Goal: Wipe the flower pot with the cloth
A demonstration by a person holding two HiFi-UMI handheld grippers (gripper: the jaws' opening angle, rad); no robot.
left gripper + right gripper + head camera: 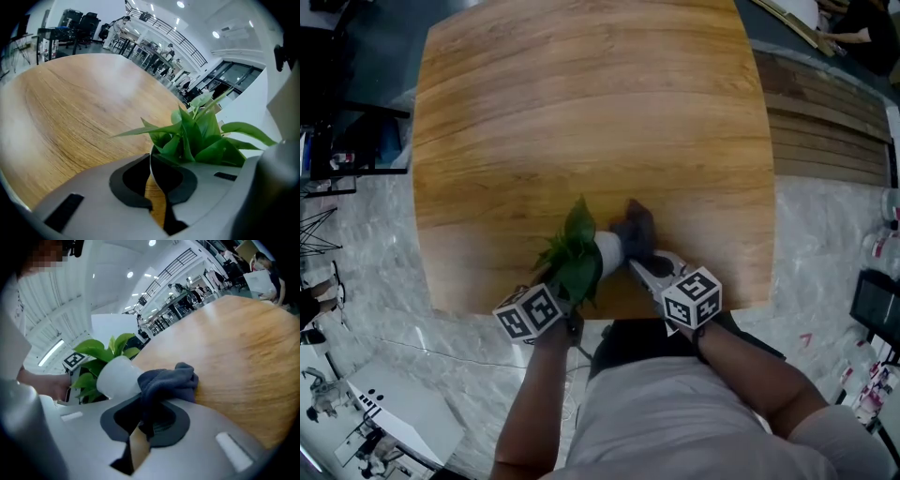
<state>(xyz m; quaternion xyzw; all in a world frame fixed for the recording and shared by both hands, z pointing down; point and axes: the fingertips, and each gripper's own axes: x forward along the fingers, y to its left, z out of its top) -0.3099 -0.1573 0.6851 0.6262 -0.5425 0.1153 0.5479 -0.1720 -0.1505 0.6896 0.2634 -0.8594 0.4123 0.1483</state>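
At the near edge of the wooden worktop (581,112), just in front of the body, I see both tools meeting on the white flower pot (609,253). The pot is tipped over, its green plant (575,255) spilling toward my left side and its closed end pointing to the right. My left hand-held gripper (152,176) is clamped on the pot's thin white rim. In the left gripper view that edge runs straight between the two dark pads, with the leaves fanning out just beyond them. My right hand-held gripper (145,420) is closed on the dark grey cloth (171,380), with a fold pinched between its pads and the rest bunched ahead of them. The bunched part lies against the side of the pot, touching it, and its far end rests on the wood. In the head view the cloth sits on the far right side of the pot, and the two marker cubes flank it on the near side. I cannot tell whether the pot itself touches the worktop or hangs just above it.
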